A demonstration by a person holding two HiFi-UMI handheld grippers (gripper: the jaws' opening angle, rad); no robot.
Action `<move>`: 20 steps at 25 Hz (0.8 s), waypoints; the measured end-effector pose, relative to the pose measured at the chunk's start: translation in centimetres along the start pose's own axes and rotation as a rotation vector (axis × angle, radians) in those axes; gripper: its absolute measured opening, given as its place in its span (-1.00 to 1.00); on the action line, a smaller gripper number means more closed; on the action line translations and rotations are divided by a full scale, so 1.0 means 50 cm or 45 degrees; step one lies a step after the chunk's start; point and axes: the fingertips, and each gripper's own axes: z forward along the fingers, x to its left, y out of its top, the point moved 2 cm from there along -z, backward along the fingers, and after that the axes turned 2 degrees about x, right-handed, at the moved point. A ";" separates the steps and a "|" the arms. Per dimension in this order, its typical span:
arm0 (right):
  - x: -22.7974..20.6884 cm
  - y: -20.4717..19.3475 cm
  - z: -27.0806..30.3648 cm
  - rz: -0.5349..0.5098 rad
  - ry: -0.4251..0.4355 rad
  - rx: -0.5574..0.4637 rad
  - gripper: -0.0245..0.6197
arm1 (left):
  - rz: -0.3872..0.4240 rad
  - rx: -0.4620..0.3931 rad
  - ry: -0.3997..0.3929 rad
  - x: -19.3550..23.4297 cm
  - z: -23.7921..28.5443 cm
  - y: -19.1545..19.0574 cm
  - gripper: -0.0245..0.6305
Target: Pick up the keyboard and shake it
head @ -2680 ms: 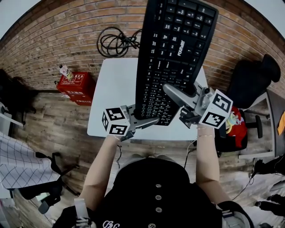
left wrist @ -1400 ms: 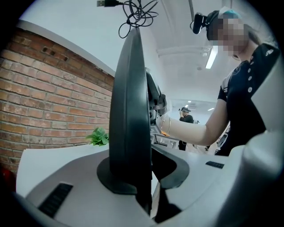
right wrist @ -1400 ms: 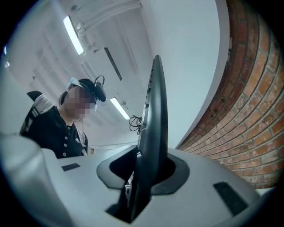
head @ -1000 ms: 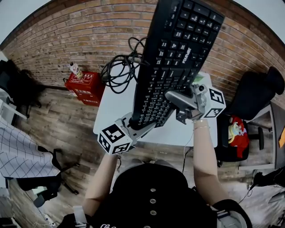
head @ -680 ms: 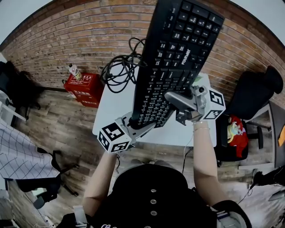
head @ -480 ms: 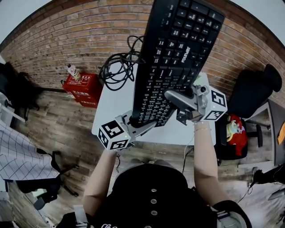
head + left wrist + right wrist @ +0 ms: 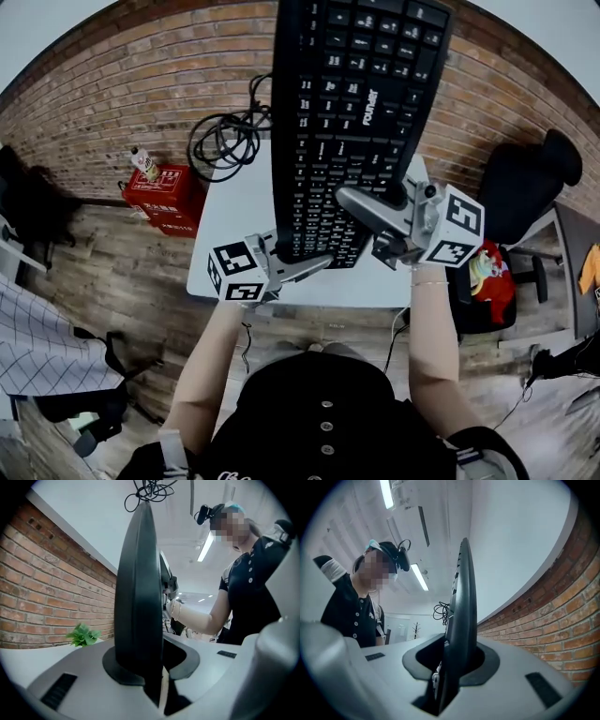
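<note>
**Holding a black full-size plastic keyboard [image 7: 356, 122] up over a white rectangular table [image 7: 239, 216]**

A red-brown brick wall [image 7: 141, 84] curves across the back of the head view. Grey-brown wooden plank flooring [image 7: 103, 272] lies below it. The table stands against the wall, its near edge in front of the person.

The keyboard is off the table. It is held steeply on end, with its key side toward the head camera. Its lower short end hangs above the table's near edge, and its far end rises across the wall.

A black padded office chair [image 7: 520, 183] stands off the table's right edge. A red plastic crate [image 7: 159, 192] sits on the floor off the left edge.

A loose coil of black cable [image 7: 225, 136] shows beside the keyboard's left long edge, over the table's far left corner. Whether it rests on anything cannot be told.

The left gripper [image 7: 309, 264], grey with a marker cube, reaches in from the left. Its jaws are clamped on the keyboard's lower left corner. The left gripper view shows the board edge-on between the pads.

The right gripper [image 7: 361, 206] is clamped on the right long edge, a little higher. There too the board stands edge-on in the jaws.

A small clear bottle [image 7: 142, 162] stands on the crate. A small green leafy plant [image 7: 83, 635] shows by the wall in the left gripper view.
</note>
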 end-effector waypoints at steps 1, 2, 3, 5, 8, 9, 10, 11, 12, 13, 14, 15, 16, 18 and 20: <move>-0.001 0.007 0.001 -0.010 -0.026 0.022 -0.61 | -0.003 -0.018 -0.026 0.001 0.005 0.007 -0.65; -0.002 0.014 0.002 -0.019 -0.052 0.043 -0.60 | -0.009 -0.037 -0.053 0.002 0.011 0.013 -0.65; -0.004 0.019 0.001 -0.028 -0.080 0.065 -0.60 | -0.016 -0.056 -0.080 0.002 0.019 0.018 -0.65; -0.008 0.026 -0.003 -0.045 -0.136 0.104 -0.60 | -0.030 -0.091 -0.132 0.003 0.033 0.023 -0.65; -0.011 0.028 -0.009 -0.077 -0.210 0.147 -0.60 | -0.034 -0.126 -0.197 0.004 0.050 0.023 -0.65; -0.011 0.028 -0.009 -0.083 -0.229 0.158 -0.60 | -0.032 -0.133 -0.219 0.004 0.053 0.023 -0.65; -0.010 0.028 -0.010 -0.087 -0.247 0.168 -0.60 | -0.032 -0.138 -0.240 0.004 0.055 0.023 -0.65; -0.010 0.028 -0.010 -0.088 -0.265 0.177 -0.60 | -0.038 -0.143 -0.260 0.003 0.058 0.023 -0.65; -0.010 0.028 -0.011 -0.089 -0.284 0.186 -0.60 | -0.046 -0.148 -0.282 0.003 0.061 0.023 -0.65; -0.011 0.028 -0.012 -0.090 -0.304 0.194 -0.60 | -0.052 -0.153 -0.306 0.003 0.064 0.023 -0.65; -0.011 0.028 -0.014 -0.089 -0.325 0.202 -0.60 | -0.056 -0.156 -0.331 0.003 0.068 0.022 -0.65; -0.011 0.027 -0.016 -0.087 -0.348 0.210 -0.60 | -0.061 -0.159 -0.358 0.002 0.071 0.021 -0.65; -0.011 0.026 -0.017 -0.083 -0.371 0.217 -0.60 | -0.065 -0.162 -0.384 0.000 0.073 0.020 -0.65; -0.012 0.024 -0.019 -0.076 -0.418 0.232 -0.60 | -0.075 -0.168 -0.435 -0.003 0.076 0.018 -0.65; -0.011 0.023 -0.019 -0.072 -0.463 0.246 -0.60 | -0.088 -0.175 -0.480 -0.007 0.078 0.016 -0.65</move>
